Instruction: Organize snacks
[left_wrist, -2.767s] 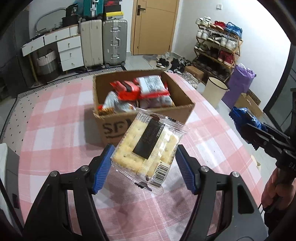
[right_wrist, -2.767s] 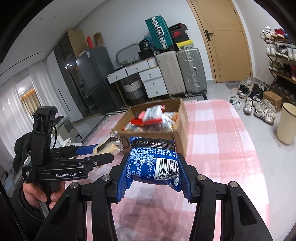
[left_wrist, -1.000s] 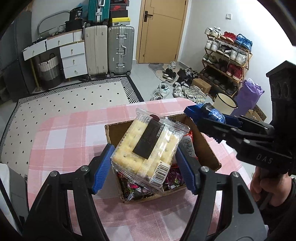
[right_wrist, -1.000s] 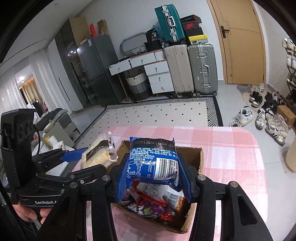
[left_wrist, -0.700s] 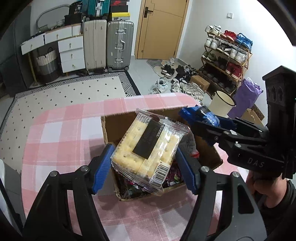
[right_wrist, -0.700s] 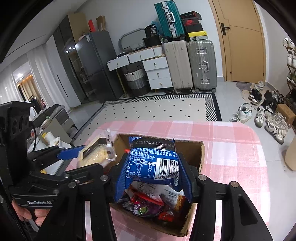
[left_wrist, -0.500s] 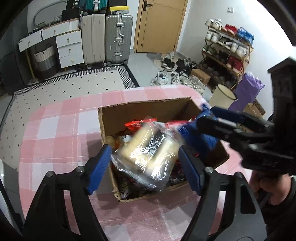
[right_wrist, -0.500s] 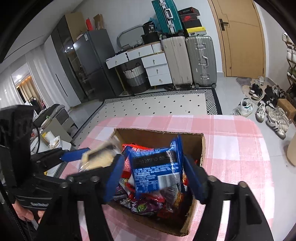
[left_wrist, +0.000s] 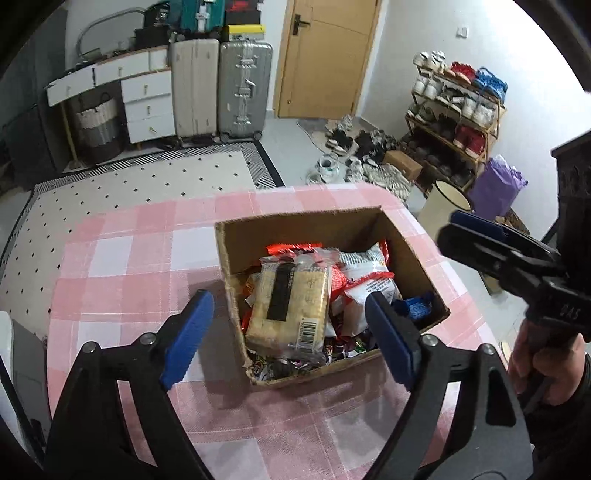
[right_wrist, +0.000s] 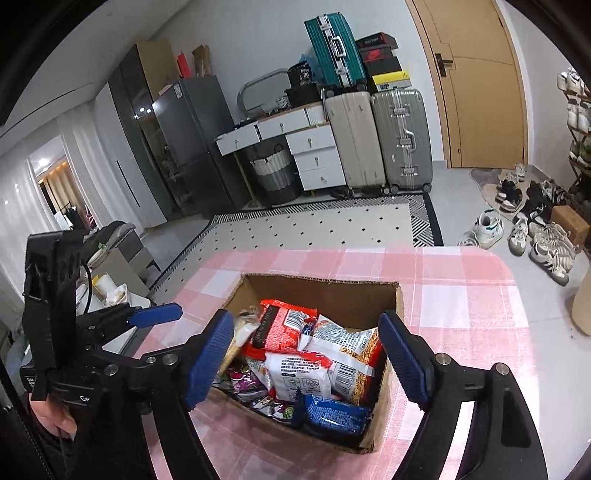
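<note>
Left to right, surroundings first. White drawer unit (left_wrist: 147, 103) and woven basket (left_wrist: 98, 125) against the far wall, then two upright suitcases (left_wrist: 221, 86), wooden door (left_wrist: 328, 55), shoes scattered on the floor (left_wrist: 354, 155), shoe rack (left_wrist: 454, 122) on the right wall, purple bag (left_wrist: 495, 188) and a pale bin (left_wrist: 443, 210) below it. Dotted rug (left_wrist: 140, 188) between furniture and table. Right wrist view adds a dark fridge (right_wrist: 192, 147) far left.

Pink checked tablecloth (left_wrist: 129, 266) carries the cardboard box (left_wrist: 225, 273), open top, packed with snack packs.

Left gripper (left_wrist: 291, 332): jaws opening, blue pads well clear, nothing clamped. Cracker pack (left_wrist: 290, 304) lies in the box below and between the pads, on top of the pile at the box's left side. Long axis runs near-to-far, black label strip along it, barcode end toward the camera.

Right gripper (right_wrist: 310, 358): jaws opening too, nothing pinched. Blue snack bag (right_wrist: 332, 410) lies at the near corner of the box, roughly flat, long axis across the view, partly over purple wrappers (right_wrist: 247, 384). Red and white noodle packs (right_wrist: 314, 347) fill the middle.

Each gripper shows at the edge of the other's view; neither blocks the box opening. A hand (left_wrist: 546, 365) grips the right handle.
</note>
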